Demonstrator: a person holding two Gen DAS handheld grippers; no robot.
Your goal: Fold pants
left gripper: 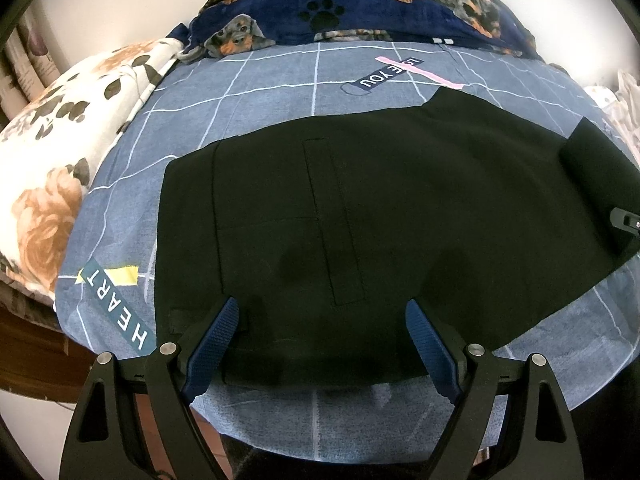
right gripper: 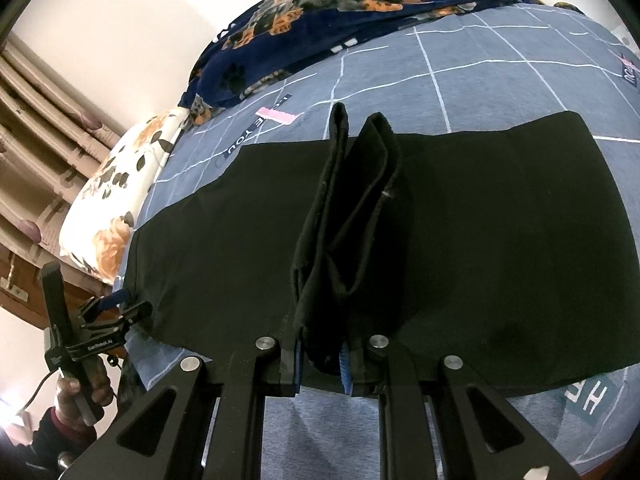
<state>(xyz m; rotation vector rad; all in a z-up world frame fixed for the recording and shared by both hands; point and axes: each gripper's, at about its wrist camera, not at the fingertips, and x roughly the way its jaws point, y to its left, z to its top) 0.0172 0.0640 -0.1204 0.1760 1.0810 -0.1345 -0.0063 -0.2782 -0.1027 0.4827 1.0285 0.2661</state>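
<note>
Black pants [left gripper: 360,208] lie flat across a blue checked bed sheet [left gripper: 248,92]. My left gripper [left gripper: 322,304] is open just above their near edge at the waist end, its blue pads [left gripper: 222,336] wide apart with only flat cloth below them. My right gripper [right gripper: 324,356] is shut on a bunched fold of the pants [right gripper: 352,220], and this fold stands up from the flat cloth [right gripper: 500,220]. The same raised fold [left gripper: 592,168] and the right gripper [left gripper: 626,220] appear at the right edge of the left wrist view. A hand [right gripper: 80,388] holds the left gripper [right gripper: 134,302] at the pants' left end.
A floral pillow [left gripper: 60,168] lies at the left of the bed. A navy blanket with dog prints [left gripper: 360,4] is heaped along the far side by the wall. Curtains [right gripper: 36,140] hang at left. The bed's near edge runs just under both grippers.
</note>
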